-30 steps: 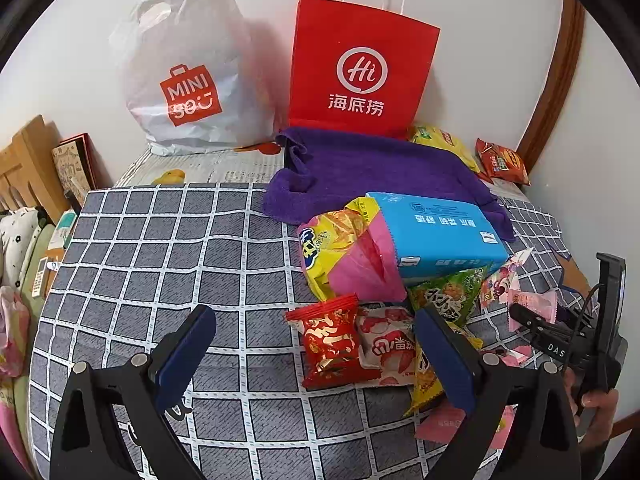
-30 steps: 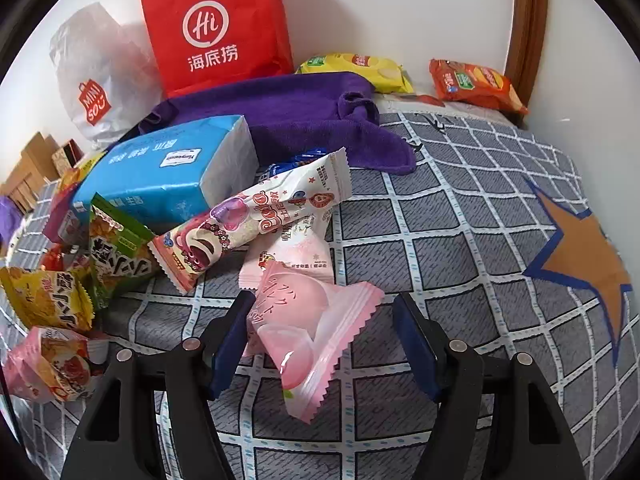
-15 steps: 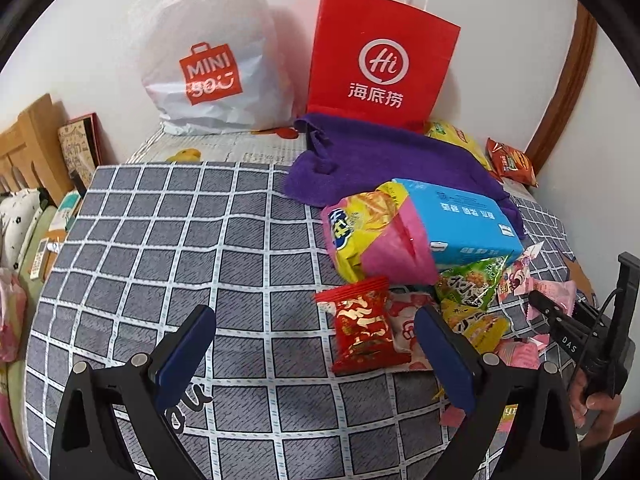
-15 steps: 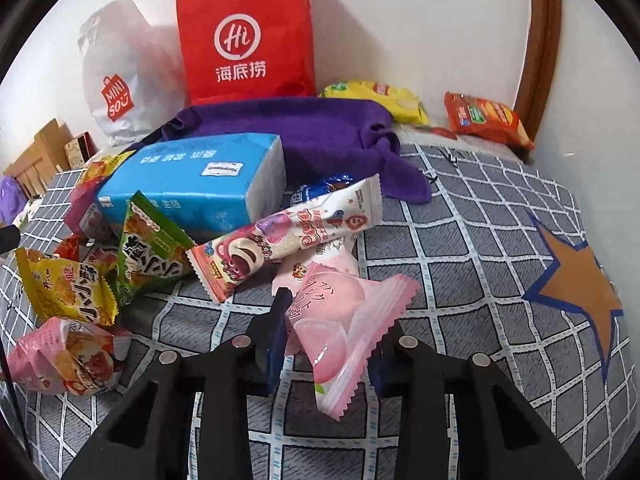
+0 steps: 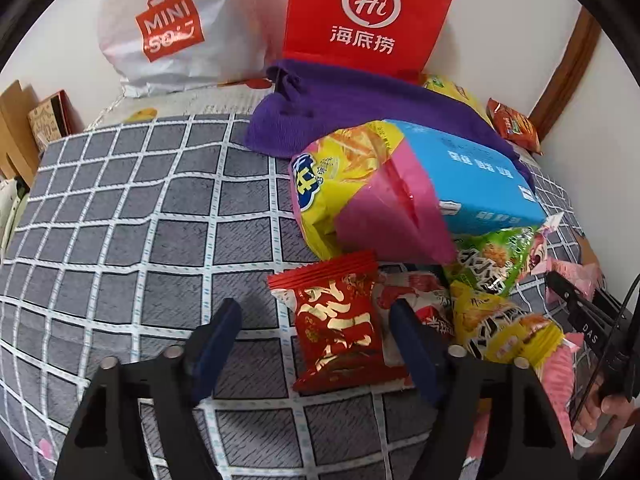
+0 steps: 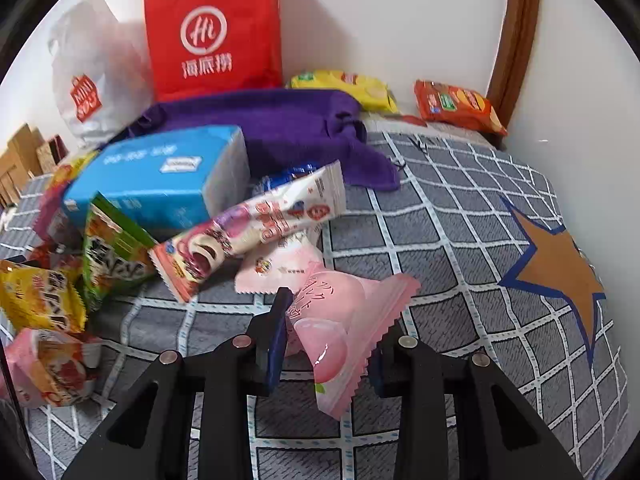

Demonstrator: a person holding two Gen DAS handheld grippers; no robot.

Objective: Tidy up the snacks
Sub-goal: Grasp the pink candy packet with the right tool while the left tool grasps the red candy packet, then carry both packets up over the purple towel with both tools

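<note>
Snack packets lie in a heap on a grey checked cover (image 5: 120,216). My left gripper (image 5: 320,340) is open, its blue fingers on either side of a red packet with gold print (image 5: 340,328) that lies flat. My right gripper (image 6: 326,340) is shut on a pale pink packet (image 6: 344,328) and holds it tilted just above the cover. The right gripper also shows at the right edge of the left wrist view (image 5: 588,320). A long strawberry-print packet (image 6: 248,232) leans on a blue tissue pack (image 6: 160,176).
A red paper bag (image 5: 368,16) and a white MINISO plastic bag (image 5: 172,28) stand against the back wall. A purple towel (image 5: 340,108) lies before them. Yellow (image 6: 348,88) and orange (image 6: 456,106) packets lie at the back right. Green (image 6: 112,256) and yellow (image 6: 40,296) packets lie left.
My right gripper closed on the pale pink packet and lifted it slightly. My left gripper moved forward and narrowed around the red packet.
</note>
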